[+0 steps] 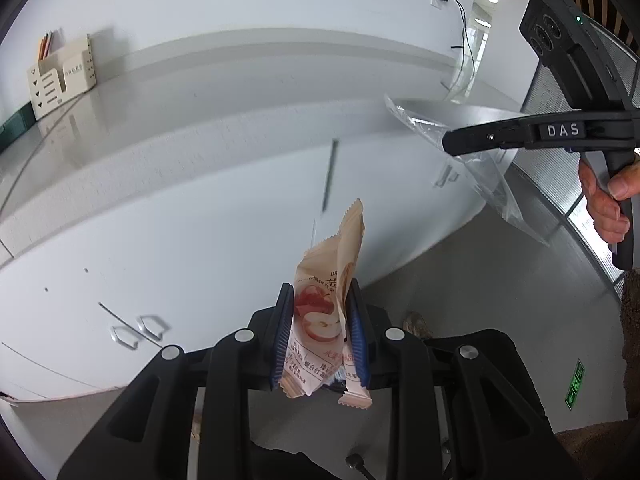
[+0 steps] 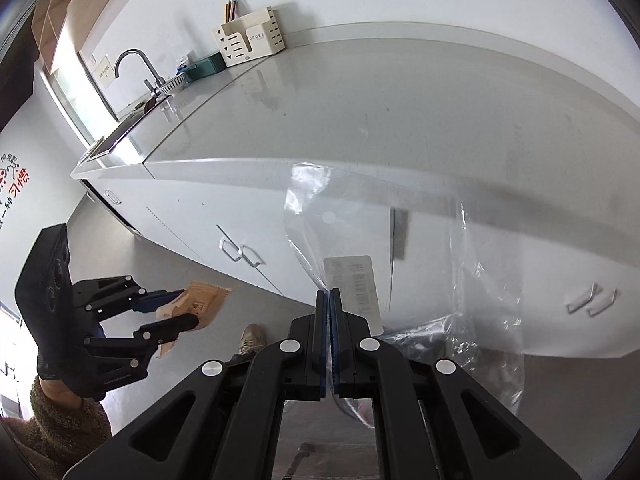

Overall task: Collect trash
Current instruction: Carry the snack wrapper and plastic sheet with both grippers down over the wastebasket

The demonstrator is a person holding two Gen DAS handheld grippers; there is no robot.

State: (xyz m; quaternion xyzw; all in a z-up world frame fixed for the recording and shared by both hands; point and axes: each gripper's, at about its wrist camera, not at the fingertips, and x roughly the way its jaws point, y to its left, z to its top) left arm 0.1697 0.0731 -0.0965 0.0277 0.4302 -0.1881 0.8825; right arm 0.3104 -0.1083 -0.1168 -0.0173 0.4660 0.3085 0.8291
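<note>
Left gripper [image 1: 318, 332] has its jaws clamped on a beige apple-print snack wrapper [image 1: 328, 300], held in the air in front of the worktop [image 2: 400, 112], below its edge. Right gripper [image 2: 329, 336] has its jaws pinched flat on the rim of a clear plastic bag [image 2: 420, 264], which hangs beside the wrapper, apart from it. Judgement: the wrapper goes into the bag next; the bag mouth looks slack, so the rim should be held high and steady, with release only once the wrapper is well inside.

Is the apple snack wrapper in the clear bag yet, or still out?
Out: the left claw pinches the wrapper, apart from the clear bag.
</note>
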